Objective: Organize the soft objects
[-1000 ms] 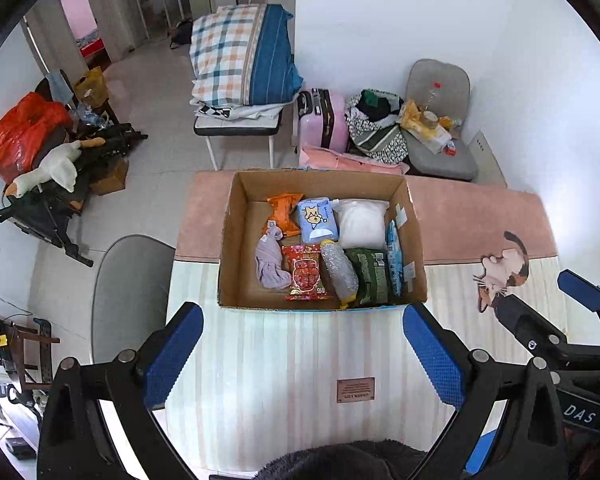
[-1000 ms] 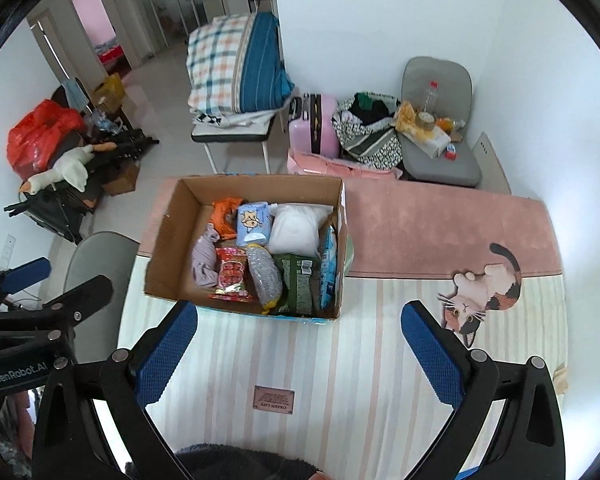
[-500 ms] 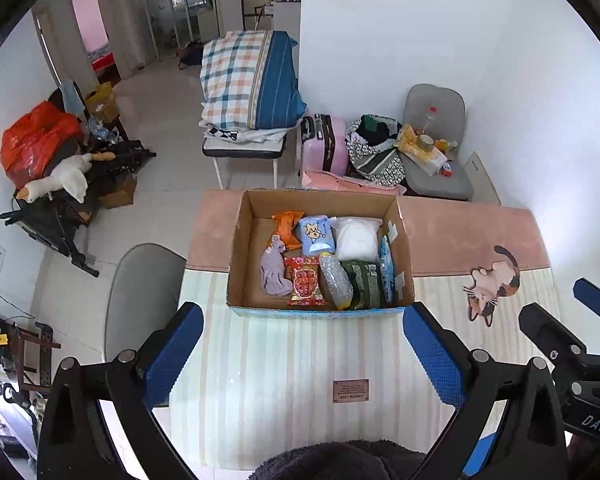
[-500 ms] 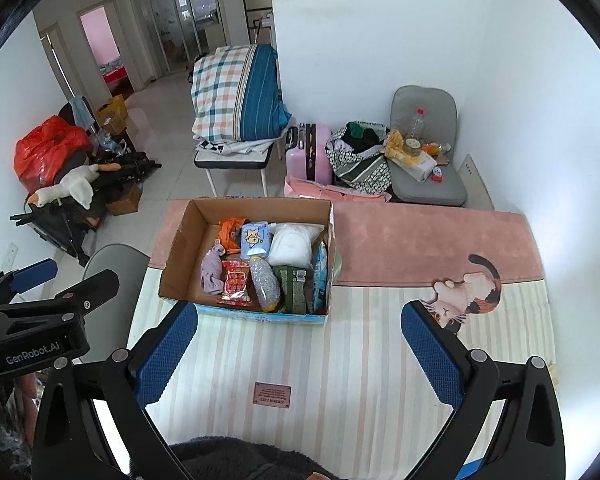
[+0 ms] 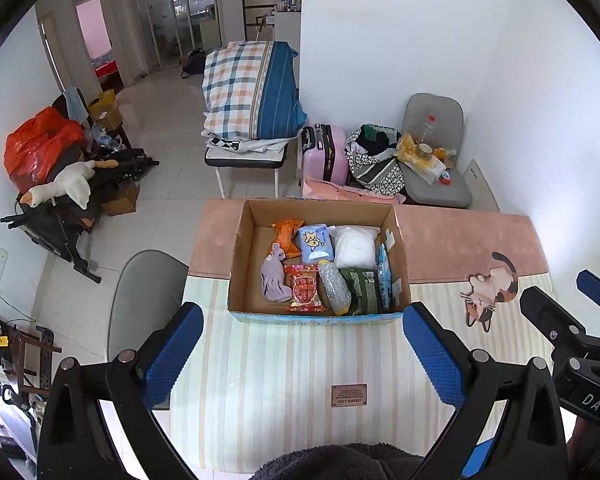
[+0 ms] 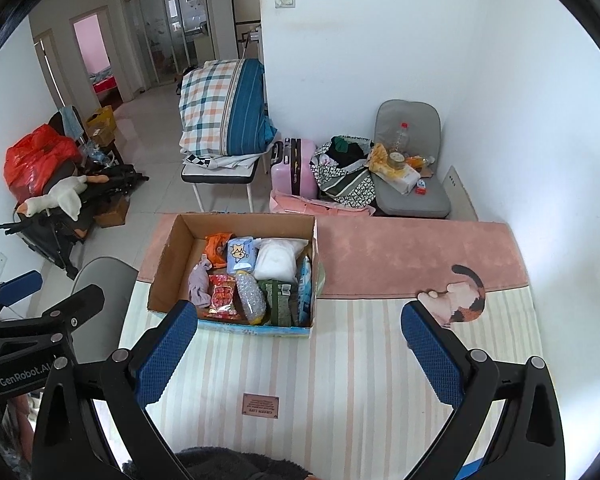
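Cardboard box of soft packets, set at the striped mat's far edge; left gripper and right gripper are held spread apart, nothing grasped.

Cardboard box w/ soft packs on striped mat; left gripper wide apart (holding nothing), near side.

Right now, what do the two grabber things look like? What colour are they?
Both look alike. The left gripper and the right gripper have black plastic frames with round silver bolts. Their jaws are lined with bright blue, bumpy pads. White letters on the left gripper's body read "GenRobot.AI", seen from the right wrist view. The right gripper's body shows "DAS". No cables or sleeves are visible.
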Action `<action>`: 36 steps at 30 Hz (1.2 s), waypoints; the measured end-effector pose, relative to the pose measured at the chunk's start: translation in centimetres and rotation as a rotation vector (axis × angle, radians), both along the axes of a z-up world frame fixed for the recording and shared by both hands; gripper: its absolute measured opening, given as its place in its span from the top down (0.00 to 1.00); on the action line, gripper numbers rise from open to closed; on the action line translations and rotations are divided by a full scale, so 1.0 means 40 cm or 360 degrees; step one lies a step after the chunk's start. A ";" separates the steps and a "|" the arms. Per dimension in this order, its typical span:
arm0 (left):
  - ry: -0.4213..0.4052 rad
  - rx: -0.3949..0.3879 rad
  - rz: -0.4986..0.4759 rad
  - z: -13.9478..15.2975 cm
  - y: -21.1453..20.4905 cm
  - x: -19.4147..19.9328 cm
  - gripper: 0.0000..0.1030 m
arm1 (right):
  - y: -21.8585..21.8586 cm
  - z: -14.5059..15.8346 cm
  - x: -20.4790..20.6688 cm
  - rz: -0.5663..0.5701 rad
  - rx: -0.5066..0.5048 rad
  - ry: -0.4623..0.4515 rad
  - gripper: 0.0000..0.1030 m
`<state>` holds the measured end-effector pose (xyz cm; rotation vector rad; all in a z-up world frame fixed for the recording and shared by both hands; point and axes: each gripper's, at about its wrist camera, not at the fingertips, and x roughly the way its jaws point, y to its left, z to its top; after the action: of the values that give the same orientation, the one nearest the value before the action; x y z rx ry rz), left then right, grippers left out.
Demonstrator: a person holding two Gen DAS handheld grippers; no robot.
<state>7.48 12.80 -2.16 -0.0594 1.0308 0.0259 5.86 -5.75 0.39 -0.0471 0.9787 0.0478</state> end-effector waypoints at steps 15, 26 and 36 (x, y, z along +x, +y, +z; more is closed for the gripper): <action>-0.0057 0.0004 0.0005 0.022 0.000 -0.002 0.01 | -0.028 0.028 -0.007 -0.0015 -0.0001 -0.0031 0.00; -0.0071 0.0013 0.0000 0.028 -0.005 -0.007 0.01 | -0.042 0.051 -0.014 -0.0013 -0.0010 -0.0064 0.00; -0.0077 0.0016 -0.0004 0.033 -0.009 -0.011 0.01 | -0.058 0.068 -0.021 -0.0027 -0.0001 -0.0082 0.00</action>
<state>7.06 12.43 -0.84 -0.0496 0.9826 0.0271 5.01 -8.06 3.13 -0.0402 0.9274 0.0305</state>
